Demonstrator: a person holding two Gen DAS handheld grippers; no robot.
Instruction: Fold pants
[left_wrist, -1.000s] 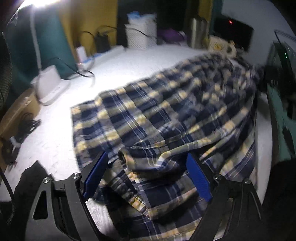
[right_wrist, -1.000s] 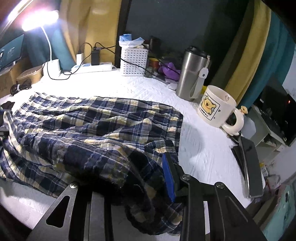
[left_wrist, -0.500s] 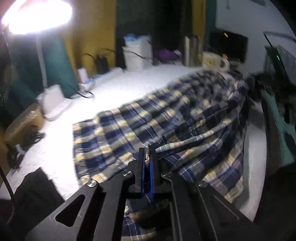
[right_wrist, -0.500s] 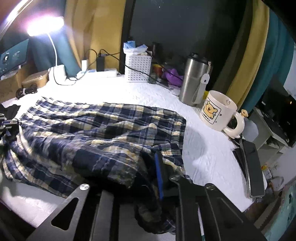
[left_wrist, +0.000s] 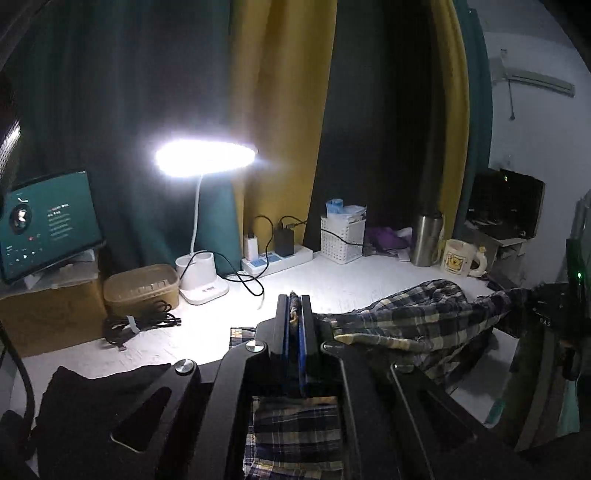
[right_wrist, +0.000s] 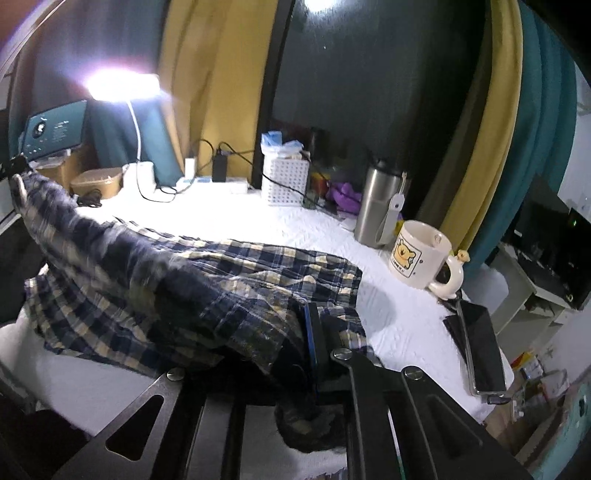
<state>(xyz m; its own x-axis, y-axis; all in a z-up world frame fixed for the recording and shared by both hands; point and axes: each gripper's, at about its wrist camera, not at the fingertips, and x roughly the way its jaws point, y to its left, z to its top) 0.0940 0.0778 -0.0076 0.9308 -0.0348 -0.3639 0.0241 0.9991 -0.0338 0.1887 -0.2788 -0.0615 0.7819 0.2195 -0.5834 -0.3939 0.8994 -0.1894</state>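
Very little can be read here. The tablet screen (left_wrist: 50, 225) shows a teal display with a round picture and rows of small pale lines of text, too small to make out. The cream mug (right_wrist: 421, 254) carries a square label with a yellow bear drawing and a short line of letters beneath it, which stays illegible. A few pale characters stand on the dark gear at the right edge of the left wrist view, also unreadable.
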